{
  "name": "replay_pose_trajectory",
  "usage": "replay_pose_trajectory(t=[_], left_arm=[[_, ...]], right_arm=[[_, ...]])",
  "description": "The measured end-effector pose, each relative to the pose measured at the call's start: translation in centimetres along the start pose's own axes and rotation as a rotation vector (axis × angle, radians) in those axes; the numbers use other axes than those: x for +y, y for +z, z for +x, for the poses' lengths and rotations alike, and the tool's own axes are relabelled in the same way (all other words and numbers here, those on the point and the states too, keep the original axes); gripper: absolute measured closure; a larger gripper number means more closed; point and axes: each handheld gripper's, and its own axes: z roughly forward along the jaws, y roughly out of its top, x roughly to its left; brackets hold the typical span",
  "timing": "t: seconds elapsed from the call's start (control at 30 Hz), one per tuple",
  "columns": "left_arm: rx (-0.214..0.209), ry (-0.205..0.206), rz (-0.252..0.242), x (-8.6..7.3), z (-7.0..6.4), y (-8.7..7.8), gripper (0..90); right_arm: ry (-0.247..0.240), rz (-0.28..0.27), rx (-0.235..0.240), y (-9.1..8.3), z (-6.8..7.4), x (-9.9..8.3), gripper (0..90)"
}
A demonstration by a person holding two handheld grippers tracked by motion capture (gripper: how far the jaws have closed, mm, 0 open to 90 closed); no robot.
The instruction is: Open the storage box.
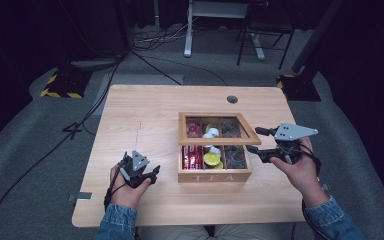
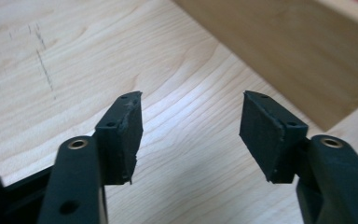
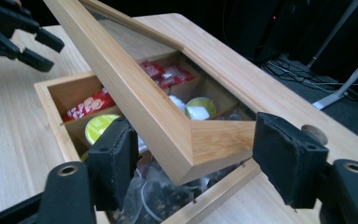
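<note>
**Lid half up on tea box**

Tea box [image 1: 214, 175] sits mid-table [image 1: 145, 115]. Its glass lid [image 3: 168, 126] is tilted up, corner between the right gripper [image 3: 196, 161] jaws, which stand apart w/o clamping. Left gripper [image 2: 191, 128] also released, low over bare wood just left of box.

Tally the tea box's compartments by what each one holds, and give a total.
Red packets: 2
Yellow and white pods: 2
Dark tea bags: 2
Total: 6 compartments
</note>
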Motion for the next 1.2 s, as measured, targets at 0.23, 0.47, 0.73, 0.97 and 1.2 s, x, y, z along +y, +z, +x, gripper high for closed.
replay_pose_trajectory(t=[0.23, 0.47, 0.73, 0.97, 1.2], left_arm=[[0.025, -0.072, 0.003, -0.6, 1.4, 0.8, 23.5], [0.014, -0.086, 0.01, -0.6, 1.7, 1.5, 22.6], [0.028, -0.103, 0.039, -1.0, 2.5, 1.9, 23.3], [0.034, -0.104, 0.097, -1.1, 2.3, 2.0, 25.1], [0.026, -0.126, 0.11, -2.3, 2.6, 0.8, 22.6]], right_arm=[[0.027, -0.007, 0.001, 0.2, -1.2, 1.6, 31.8], [0.018, 0.003, 0.004, 1.2, -2.3, 3.6, 34.2], [0.031, -0.019, 0.01, 2.2, -3.8, 5.4, 36.9], [0.069, -0.044, 0.013, 2.9, -5.2, 6.4, 40.5], [0.095, -0.056, 0.025, 4.3, -6.5, 7.1, 43.2]])
